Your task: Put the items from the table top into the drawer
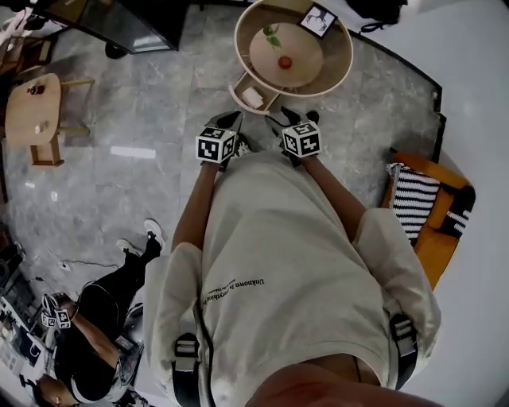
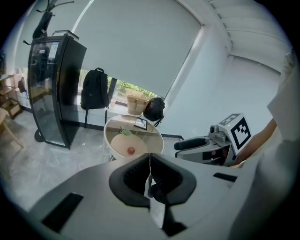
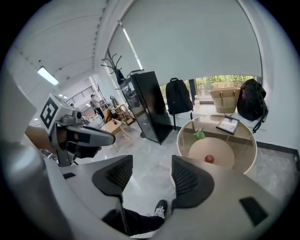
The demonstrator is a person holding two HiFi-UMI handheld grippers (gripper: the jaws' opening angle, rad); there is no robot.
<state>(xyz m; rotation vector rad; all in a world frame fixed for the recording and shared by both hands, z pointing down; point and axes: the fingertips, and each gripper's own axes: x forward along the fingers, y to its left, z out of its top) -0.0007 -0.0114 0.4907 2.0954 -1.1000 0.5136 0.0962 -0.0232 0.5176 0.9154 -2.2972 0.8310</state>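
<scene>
A round wooden table [image 1: 343, 56] stands ahead of me, with a pale round top [image 1: 302, 48] set inside its rim. On that top lie a small red fruit [image 1: 285, 62] and a green leafy item [image 1: 272, 36]. A framed card [image 1: 318, 20] rests at the far rim. The table's drawer [image 1: 241, 85] is pulled out toward me with a white thing [image 1: 253, 97] inside. Both grippers hang in the air short of the table. My left gripper [image 2: 150, 157] is shut with nothing in it. My right gripper [image 3: 150, 173] is open and empty.
A tall black cabinet [image 2: 54, 89], a backpack [image 2: 94, 93] and a woven basket [image 2: 136, 104] stand beyond the table. An orange chair with a striped cushion [image 1: 413, 199] is on my right. A small wooden table [image 1: 32, 107] stands left. Another person [image 1: 95, 334] crouches behind, left.
</scene>
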